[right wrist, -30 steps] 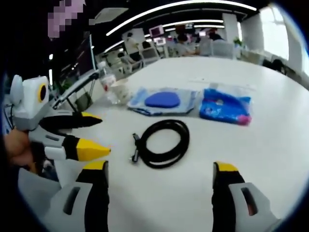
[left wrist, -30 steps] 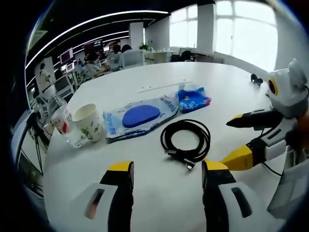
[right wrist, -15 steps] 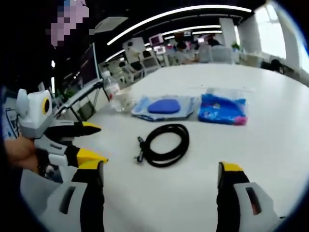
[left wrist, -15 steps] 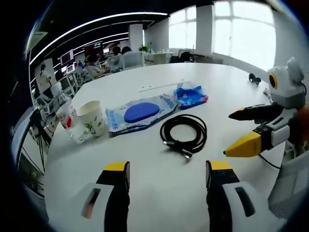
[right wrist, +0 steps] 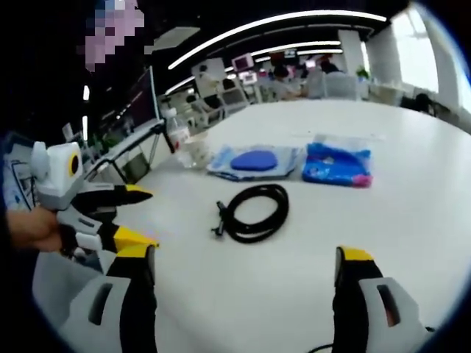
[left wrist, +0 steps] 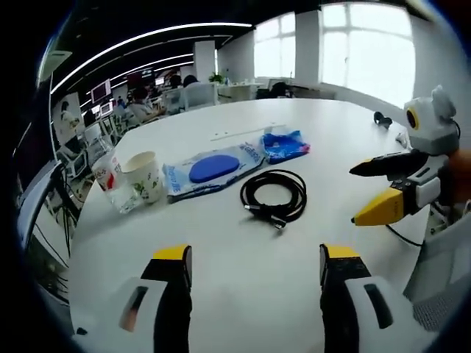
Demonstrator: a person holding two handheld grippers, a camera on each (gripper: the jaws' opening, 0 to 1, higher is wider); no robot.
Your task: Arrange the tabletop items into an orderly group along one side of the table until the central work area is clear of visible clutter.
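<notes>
A coiled black cable (left wrist: 274, 195) (right wrist: 254, 212) lies in the middle of the white table (left wrist: 243, 294). Behind it lie a clear packet holding a blue pad (left wrist: 213, 169) (right wrist: 254, 160) and a blue snack packet (left wrist: 285, 143) (right wrist: 335, 163). A paper cup (left wrist: 145, 176) and a plastic bottle (left wrist: 110, 176) (right wrist: 179, 140) stand together near the table edge. My left gripper (left wrist: 256, 257) (right wrist: 149, 218) is open and empty, short of the cable. My right gripper (right wrist: 245, 257) (left wrist: 358, 195) is also open, holding nothing, off to the cable's other side.
A thin white strip (left wrist: 250, 132) lies far back on the table, and a small black object (left wrist: 381, 118) sits near the far right edge. Desks, monitors and seated people fill the office behind. A hand holds the left gripper (right wrist: 29, 228).
Both views have drawn back a little from the table items, which look smaller. The items keep their places, and both grippers stay open.
</notes>
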